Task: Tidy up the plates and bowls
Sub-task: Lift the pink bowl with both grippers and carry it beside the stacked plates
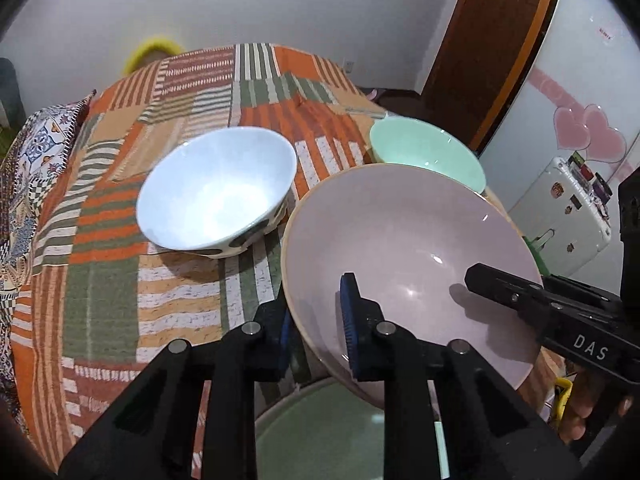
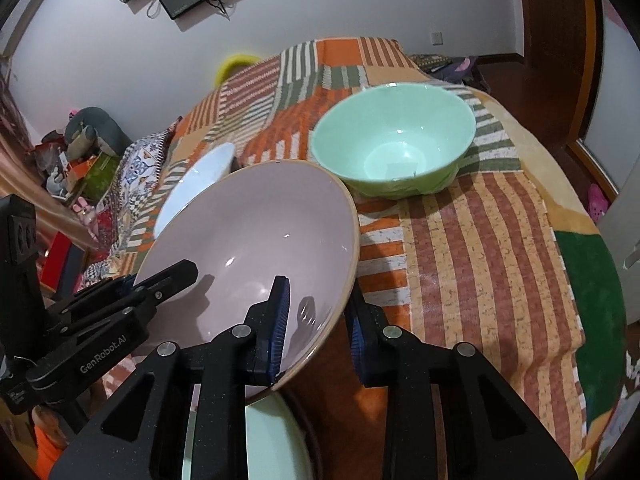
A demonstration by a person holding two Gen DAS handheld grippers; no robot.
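— Stock: how far have you got?

— Pink plate (image 1: 400,248): rim pinched by your left gripper (image 1: 316,332) and right gripper (image 2: 318,330), jaws clamped. Green plate (image 1: 340,432) lies beneath; white bowl (image 1: 216,188) and green bowl (image 2: 394,140) beyond, unsorted.

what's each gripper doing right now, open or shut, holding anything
Left gripper: shut on the rim of the pink plate.
Right gripper: shut on the same pink plate's opposite rim.
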